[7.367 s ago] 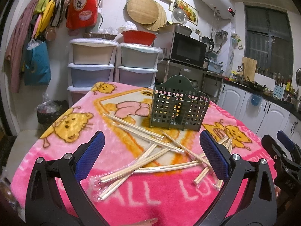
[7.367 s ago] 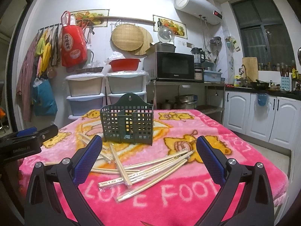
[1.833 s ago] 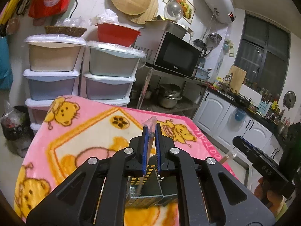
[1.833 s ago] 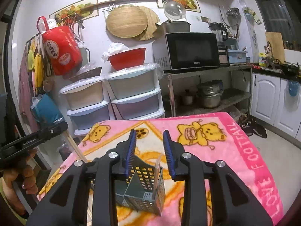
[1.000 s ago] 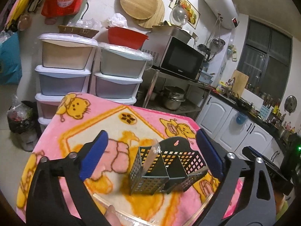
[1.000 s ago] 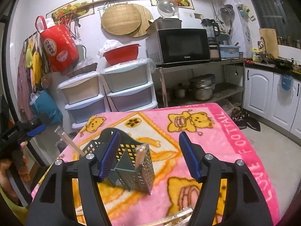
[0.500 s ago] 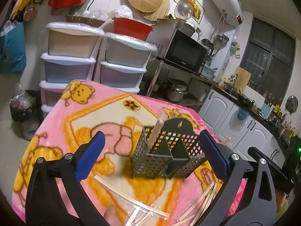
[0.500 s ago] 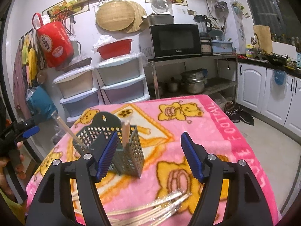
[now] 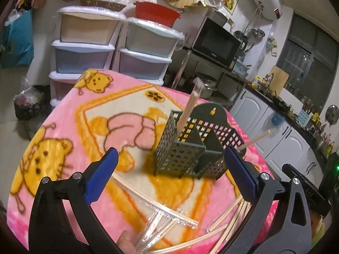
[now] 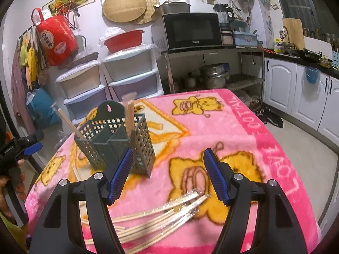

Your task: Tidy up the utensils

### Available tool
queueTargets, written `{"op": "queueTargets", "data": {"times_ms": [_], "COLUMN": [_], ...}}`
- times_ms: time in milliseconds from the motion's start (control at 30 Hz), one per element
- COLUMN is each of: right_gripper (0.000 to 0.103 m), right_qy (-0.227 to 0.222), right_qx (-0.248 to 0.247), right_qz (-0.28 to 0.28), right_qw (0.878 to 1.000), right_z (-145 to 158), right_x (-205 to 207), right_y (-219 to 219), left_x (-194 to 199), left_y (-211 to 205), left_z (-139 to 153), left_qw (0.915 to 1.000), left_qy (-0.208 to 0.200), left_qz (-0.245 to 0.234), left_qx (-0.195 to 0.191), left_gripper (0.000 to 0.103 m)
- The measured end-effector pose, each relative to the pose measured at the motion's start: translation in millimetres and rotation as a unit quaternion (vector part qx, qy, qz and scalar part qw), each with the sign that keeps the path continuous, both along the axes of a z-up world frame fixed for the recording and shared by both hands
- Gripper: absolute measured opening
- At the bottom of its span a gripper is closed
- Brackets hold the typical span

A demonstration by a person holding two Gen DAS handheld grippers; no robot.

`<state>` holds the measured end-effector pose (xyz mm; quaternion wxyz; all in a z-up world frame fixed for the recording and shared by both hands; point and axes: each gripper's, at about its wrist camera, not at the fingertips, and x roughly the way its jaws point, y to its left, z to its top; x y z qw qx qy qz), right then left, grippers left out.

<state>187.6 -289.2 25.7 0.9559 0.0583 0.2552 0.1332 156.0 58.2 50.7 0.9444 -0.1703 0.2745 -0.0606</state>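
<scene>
A dark green mesh utensil holder stands on the pink blanket-covered table; it also shows in the right wrist view. Two wrapped chopstick pairs stand in it, one in each end compartment, also seen from the right wrist. Several wrapped chopsticks lie loose on the blanket. My left gripper is open and empty, above the loose chopsticks in front of the holder. My right gripper is open and empty, above the loose pile.
Stacked plastic drawers stand behind the table. A microwave on a metal rack and white kitchen cabinets are to the right. The other hand-held gripper shows at the left edge of the right wrist view.
Both grippers went from shut on chopsticks over the holder to open and empty, then dropped lower and back toward the loose chopsticks. A chopstick pair now stands in each end compartment.
</scene>
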Motion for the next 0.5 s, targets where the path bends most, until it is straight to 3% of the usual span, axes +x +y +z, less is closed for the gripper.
{"op": "queueTargets", "data": {"times_ms": [200, 500], "right_gripper": [0.066, 0.057], "right_qy": [0.026, 0.079], "right_qx": [-0.006, -0.018], "right_qz": [0.004, 0.008], "right_qw": [1.000, 0.997], "right_z": [-18, -46], "right_x": [0, 15], "right_y": [-2, -3], "left_x": [-1, 5], "left_y": [-1, -4], "left_z": [-15, -51], "left_qw": [0.9998, 0.9967], "left_qy": [0.022, 0.080], "left_qz": [0.000, -0.006], "left_qx": [0.004, 0.011], "left_gripper": [0.092, 0.092]}}
